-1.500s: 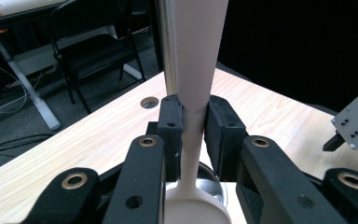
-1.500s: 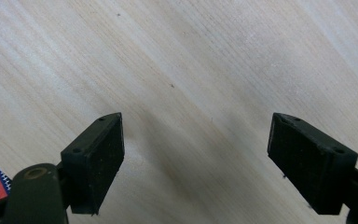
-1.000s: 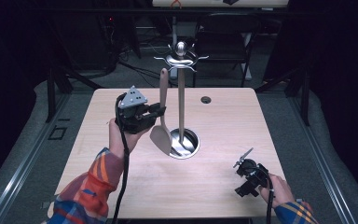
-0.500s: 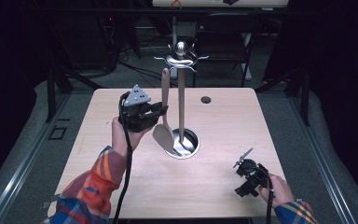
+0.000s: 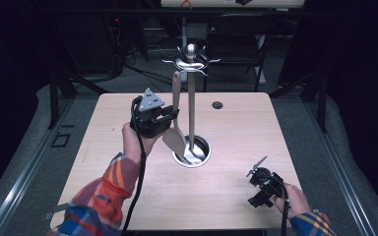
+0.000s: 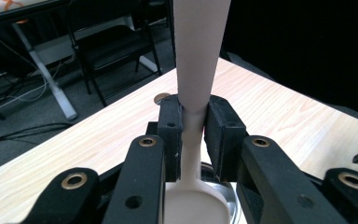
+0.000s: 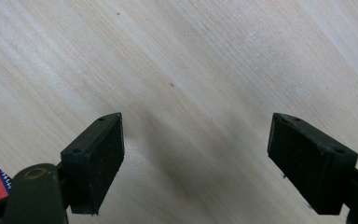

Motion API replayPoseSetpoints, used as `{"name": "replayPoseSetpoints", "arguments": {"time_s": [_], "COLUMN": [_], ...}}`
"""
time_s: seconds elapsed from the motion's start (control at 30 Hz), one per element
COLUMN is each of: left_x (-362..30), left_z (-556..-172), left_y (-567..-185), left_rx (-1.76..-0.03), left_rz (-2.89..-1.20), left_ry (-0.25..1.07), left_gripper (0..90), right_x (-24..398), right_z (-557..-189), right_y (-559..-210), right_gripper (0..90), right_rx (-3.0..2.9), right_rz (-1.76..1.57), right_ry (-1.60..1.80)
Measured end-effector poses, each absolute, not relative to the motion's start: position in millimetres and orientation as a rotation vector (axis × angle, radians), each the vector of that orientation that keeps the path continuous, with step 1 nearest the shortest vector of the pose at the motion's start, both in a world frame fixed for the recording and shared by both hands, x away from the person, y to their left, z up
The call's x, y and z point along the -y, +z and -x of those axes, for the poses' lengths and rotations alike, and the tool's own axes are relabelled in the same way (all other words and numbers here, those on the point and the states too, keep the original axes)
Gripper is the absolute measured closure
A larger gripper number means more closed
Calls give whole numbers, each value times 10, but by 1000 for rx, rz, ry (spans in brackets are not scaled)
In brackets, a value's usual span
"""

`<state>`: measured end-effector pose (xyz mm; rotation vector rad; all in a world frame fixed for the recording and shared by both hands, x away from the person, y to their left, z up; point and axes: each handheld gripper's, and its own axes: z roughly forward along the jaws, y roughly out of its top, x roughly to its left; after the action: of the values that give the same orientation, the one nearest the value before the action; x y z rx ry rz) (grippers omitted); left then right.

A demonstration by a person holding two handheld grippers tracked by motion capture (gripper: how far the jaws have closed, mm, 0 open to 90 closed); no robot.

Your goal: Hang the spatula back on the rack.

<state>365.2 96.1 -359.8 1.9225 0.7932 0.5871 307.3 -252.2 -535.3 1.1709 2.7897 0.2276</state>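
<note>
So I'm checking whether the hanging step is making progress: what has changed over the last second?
Little: the left gripper, shut on the beige flat-bladed spatula, has edged slightly up and away along the steel utensil stand. The spatula's top sits near the hooks; whether it's hooked, I can't tell. The right gripper stayed open over the wooden table.

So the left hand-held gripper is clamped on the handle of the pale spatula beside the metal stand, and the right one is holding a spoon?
Not quite. The right hand-held gripper holds nothing: the right gripper view shows its jaws wide apart over the bare light wooden table. The left hand-held gripper is indeed clamped on the pale beige spatula's handle beside the shiny metal utensil stand.
</note>
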Motion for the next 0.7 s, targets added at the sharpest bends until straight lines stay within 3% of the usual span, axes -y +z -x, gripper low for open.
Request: {"name": "replayPoseSetpoints", "arguments": {"time_s": [0.5, 0.7], "left_x": [-866, -836], "left_z": [-3728, -3727], "left_y": [-3623, -3641], "left_rx": [-815, -802], "left_rz": [-1912, -1890], "left_ry": [657, 590], "left_gripper": [770, 768], "right_x": [2519, 2521], "right_z": [-3073, -3074], "right_y": [-5357, -5364], "right_gripper": [182, 182], "right_rx": [-2784, -2787], "right_rz": [-1168, -1174], "right_ry": [209, 219]}}
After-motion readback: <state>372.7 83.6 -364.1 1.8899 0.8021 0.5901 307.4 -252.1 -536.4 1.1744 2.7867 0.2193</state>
